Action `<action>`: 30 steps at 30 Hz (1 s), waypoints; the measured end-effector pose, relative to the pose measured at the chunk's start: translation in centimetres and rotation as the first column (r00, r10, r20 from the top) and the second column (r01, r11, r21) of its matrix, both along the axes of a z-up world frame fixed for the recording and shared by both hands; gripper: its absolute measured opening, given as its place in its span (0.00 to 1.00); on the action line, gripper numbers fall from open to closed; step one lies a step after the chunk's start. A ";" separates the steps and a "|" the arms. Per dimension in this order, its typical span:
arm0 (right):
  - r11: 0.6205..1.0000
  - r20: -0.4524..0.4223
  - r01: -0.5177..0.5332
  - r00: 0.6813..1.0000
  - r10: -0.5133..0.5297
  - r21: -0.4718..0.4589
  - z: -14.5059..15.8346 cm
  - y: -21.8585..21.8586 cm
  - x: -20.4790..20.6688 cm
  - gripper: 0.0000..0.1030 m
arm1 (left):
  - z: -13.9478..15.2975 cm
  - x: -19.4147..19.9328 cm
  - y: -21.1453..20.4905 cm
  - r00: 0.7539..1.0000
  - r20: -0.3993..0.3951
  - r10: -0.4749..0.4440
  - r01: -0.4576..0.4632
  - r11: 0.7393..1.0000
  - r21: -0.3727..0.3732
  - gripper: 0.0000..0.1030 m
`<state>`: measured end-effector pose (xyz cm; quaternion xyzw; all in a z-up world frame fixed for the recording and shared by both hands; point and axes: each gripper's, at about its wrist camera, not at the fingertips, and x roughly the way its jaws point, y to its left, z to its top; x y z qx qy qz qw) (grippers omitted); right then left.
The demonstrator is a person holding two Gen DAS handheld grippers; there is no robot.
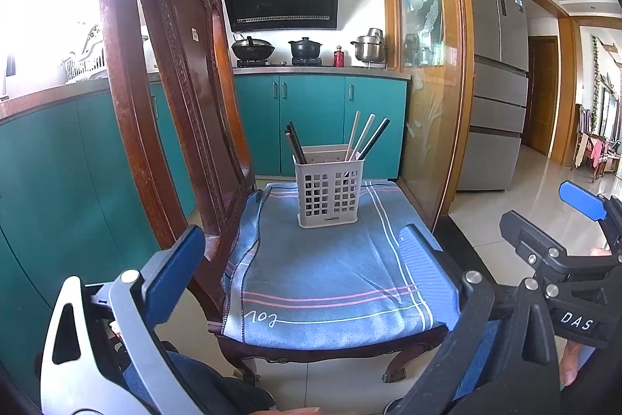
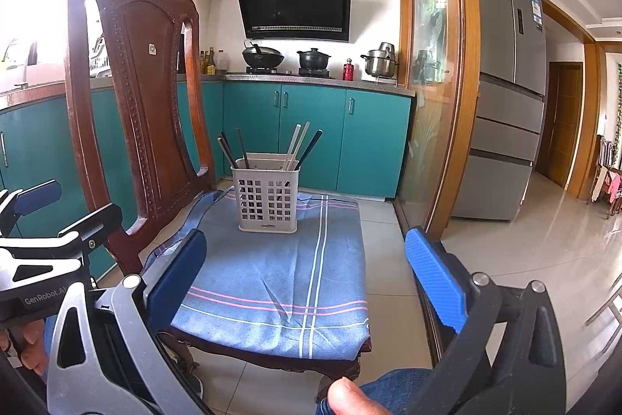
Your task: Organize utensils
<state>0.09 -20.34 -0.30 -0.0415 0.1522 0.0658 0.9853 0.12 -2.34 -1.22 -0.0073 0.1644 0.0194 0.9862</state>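
Note:
A grey perforated utensil holder (image 1: 329, 190) stands upright on a blue cloth (image 1: 322, 275) that covers a wooden chair seat. Dark chopsticks (image 1: 294, 142) lean in its left compartment; white and dark ones (image 1: 365, 137) lean in its right. The holder also shows in the right wrist view (image 2: 267, 196). My left gripper (image 1: 307, 259) is open and empty, well short of the holder. My right gripper (image 2: 307, 267) is open and empty, also short of it, and shows at the right edge of the left wrist view (image 1: 583, 205).
The carved chair back (image 1: 171, 96) rises at the left. A glass sliding door in a wooden frame (image 1: 431, 84) stands just right of the chair. Teal cabinets, a stove with pots (image 1: 307, 49) and a fridge (image 1: 497, 84) lie behind. A tiled floor (image 2: 525, 251) stretches to the right.

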 end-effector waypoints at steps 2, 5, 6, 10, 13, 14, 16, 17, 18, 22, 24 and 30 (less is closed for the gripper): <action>1.000 0.000 0.000 1.000 0.000 0.000 0.0 -0.1 0.0 0.97 | 0.0 0.0 -0.1 1.000 -0.002 -0.003 0.003 1.000 0.003 0.96; 1.000 0.001 0.004 1.000 -0.004 0.006 0.2 0.0 0.0 0.97 | 0.0 0.1 -0.2 1.000 -0.004 -0.009 0.009 1.000 0.006 0.96; 1.000 0.001 0.005 1.000 -0.005 0.008 0.2 0.0 0.0 0.97 | 0.1 0.1 -0.2 1.000 -0.003 -0.010 0.010 1.000 0.006 0.96; 1.000 -0.002 0.009 1.000 -0.009 0.006 0.3 0.0 0.1 0.97 | 0.2 0.2 -0.3 1.000 -0.003 -0.012 0.012 1.000 0.005 0.96; 1.000 -0.001 0.010 1.000 -0.010 0.008 0.3 0.0 0.1 0.97 | 0.2 0.2 -0.3 1.000 -0.004 -0.010 0.010 1.000 0.005 0.96; 1.000 -0.001 0.010 1.000 -0.010 0.009 0.3 0.0 0.2 0.97 | 0.2 0.2 -0.3 1.000 -0.004 -0.011 0.011 1.000 0.004 0.96; 1.000 -0.001 0.010 1.000 -0.010 0.011 0.3 0.0 0.2 0.97 | 0.2 0.4 -0.4 1.000 -0.007 -0.011 0.011 1.000 0.005 0.96; 1.000 -0.002 0.010 1.000 -0.009 0.011 0.3 0.0 0.2 0.97 | 0.2 0.4 -0.4 1.000 -0.009 -0.012 0.012 1.000 0.005 0.96; 1.000 -0.002 0.010 1.000 -0.010 0.010 0.3 0.0 0.2 0.97 | 0.1 0.4 -0.5 1.000 -0.010 -0.013 0.013 1.000 0.006 0.96; 1.000 -0.003 0.010 1.000 -0.010 0.010 0.2 0.0 0.2 0.97 | 0.2 0.5 -0.6 1.000 -0.011 -0.013 0.013 1.000 0.007 0.96; 1.000 -0.005 0.010 1.000 -0.010 0.012 0.2 0.0 0.3 0.97 | 0.3 0.6 -0.8 1.000 -0.009 -0.010 0.011 1.000 0.012 0.96; 1.000 -0.009 0.008 1.000 -0.008 0.021 0.3 -0.2 0.7 0.97 | 0.2 0.5 -0.9 1.000 -0.004 0.000 0.000 1.000 0.013 0.96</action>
